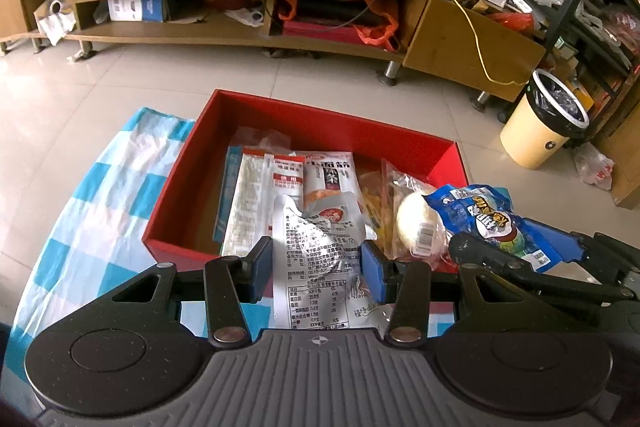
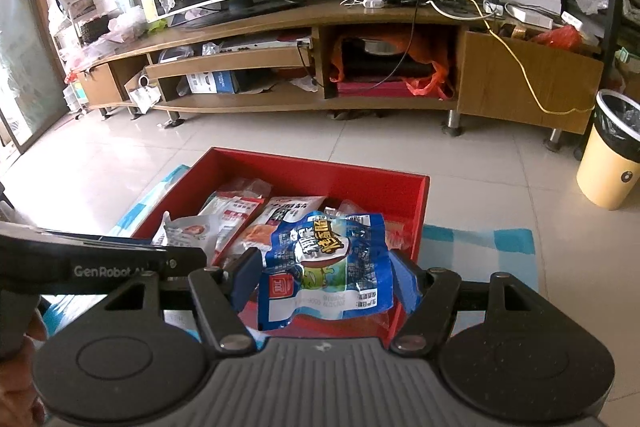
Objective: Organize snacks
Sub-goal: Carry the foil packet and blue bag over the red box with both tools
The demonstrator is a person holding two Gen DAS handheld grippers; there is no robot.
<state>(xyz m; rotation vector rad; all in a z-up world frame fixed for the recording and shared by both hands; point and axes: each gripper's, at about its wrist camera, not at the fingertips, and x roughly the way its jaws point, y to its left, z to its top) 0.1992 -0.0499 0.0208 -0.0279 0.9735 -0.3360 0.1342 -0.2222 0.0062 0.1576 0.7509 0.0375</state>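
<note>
While both packets hang above the red box (image 1: 276,107), each claw is clenched on its own load: the left gripper (image 1: 316,269) pinches a silver foil pouch (image 1: 320,259) between its blue pads, and the right gripper (image 2: 324,277) pinches a blue snack bag (image 2: 326,267) by its lower part. Neither hold looks deep. The pouch is slick and crumpled, stands upright between the pads with its upper end leaning over the near wall of the box, and could slide out if the pads slacken. The bag is soft and puffed, so its contents may shift and pull the film free. Both tools sit close together at the near edge of the box; in the left wrist view the right gripper lies just beside the left one, so a careless swing risks a knock. Inside, flat sachets (image 1: 256,195) and a clear-wrapped bun (image 1: 418,223) already crowd the floor of the box. A packet let go near the wall may catch on the rim and tip out onto the blue checked cloth (image 1: 104,195).
</note>
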